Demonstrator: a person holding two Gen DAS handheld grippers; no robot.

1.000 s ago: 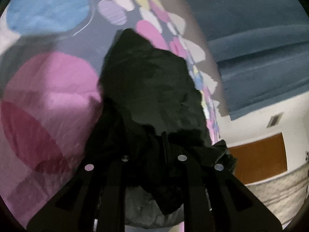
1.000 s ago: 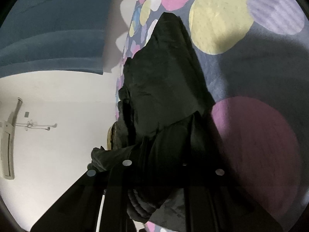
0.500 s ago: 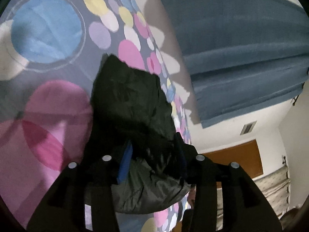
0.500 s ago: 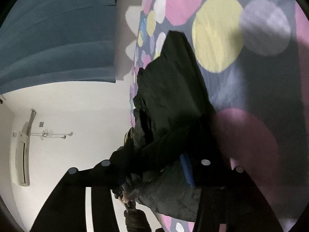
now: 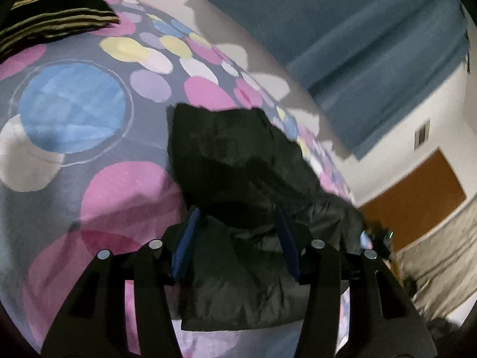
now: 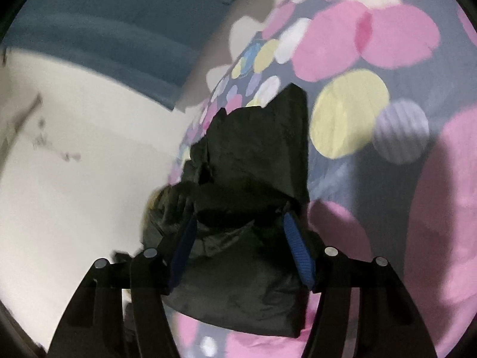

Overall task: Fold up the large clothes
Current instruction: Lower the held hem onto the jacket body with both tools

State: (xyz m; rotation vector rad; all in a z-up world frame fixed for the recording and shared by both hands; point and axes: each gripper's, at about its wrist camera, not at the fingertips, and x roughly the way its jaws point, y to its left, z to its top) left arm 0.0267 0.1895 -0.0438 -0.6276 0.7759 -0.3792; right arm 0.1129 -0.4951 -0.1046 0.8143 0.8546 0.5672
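We have the bulky black padded garment [image 5: 238, 179] lying in a folded heap on the grey bedspread printed with pink, blue and yellow circles [image 5: 74, 104], close to the bed's far edge by the blue curtain [image 5: 357, 44]. Our left gripper [image 5: 235, 238] has its jaws opening, with the nearest fold of the black fabric between the blue pads but no pad pressing on it, as far as we can see. Our right gripper [image 6: 238, 238] is likewise opening over the same garment [image 6: 256, 155], the cloth sitting between its pads and seemingly free of them. We judge this to be the release after laying a fold down. To do it well, we should let the jaws spread fully before drawing back, so no pad drags the slippery layer and undoes the fold. We should lift both grippers away together and evenly, since the puffy filling will likely spring up if one side is tugged. The striped dark-and-yellow cushion [image 5: 50, 15] lies well apart and need not concern us.
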